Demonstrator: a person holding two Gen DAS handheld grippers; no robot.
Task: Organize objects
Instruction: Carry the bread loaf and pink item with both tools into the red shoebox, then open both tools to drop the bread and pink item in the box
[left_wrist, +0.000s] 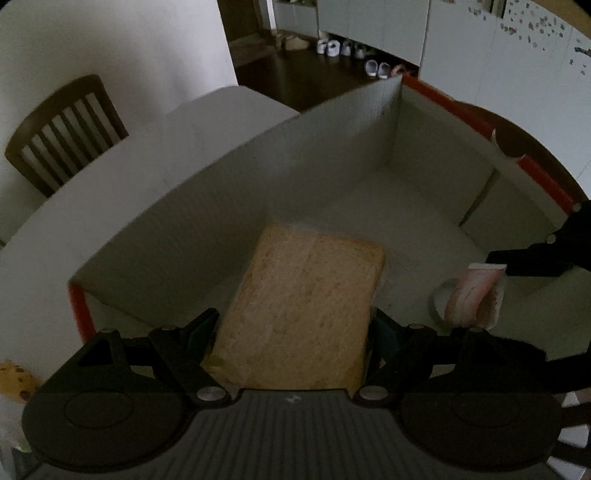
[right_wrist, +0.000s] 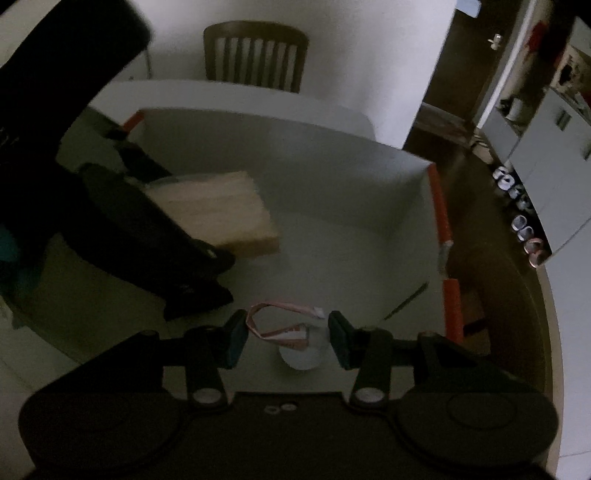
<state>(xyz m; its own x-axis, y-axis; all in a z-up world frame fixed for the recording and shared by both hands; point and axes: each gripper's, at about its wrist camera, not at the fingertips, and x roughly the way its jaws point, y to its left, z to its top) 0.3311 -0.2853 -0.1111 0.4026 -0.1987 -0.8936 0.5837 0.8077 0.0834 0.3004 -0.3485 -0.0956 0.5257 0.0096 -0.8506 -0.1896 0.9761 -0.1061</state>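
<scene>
Dim room, wooden chair (left_wrist: 64, 136) behind white table (left_wrist: 122, 177). Sitting on table: open cardboard box (left_wrist: 229, 192) with orange edges. Left gripper (left_wrist: 295, 332) pinching bread (left_wrist: 306, 314) over box floor. Right gripper (right_wrist: 286, 338) half spread around small pink-and-white packet (right_wrist: 291, 332); firm grip impossible to confirm.

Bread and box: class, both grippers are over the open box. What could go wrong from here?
1. The left gripper clamps the bread by its sides; squeezing may crush it.
2. The right gripper seems to hold a pink-banded item, though the grip is unclear; it could drop.
3. The two grippers are close together inside the box, so they might collide.
</scene>
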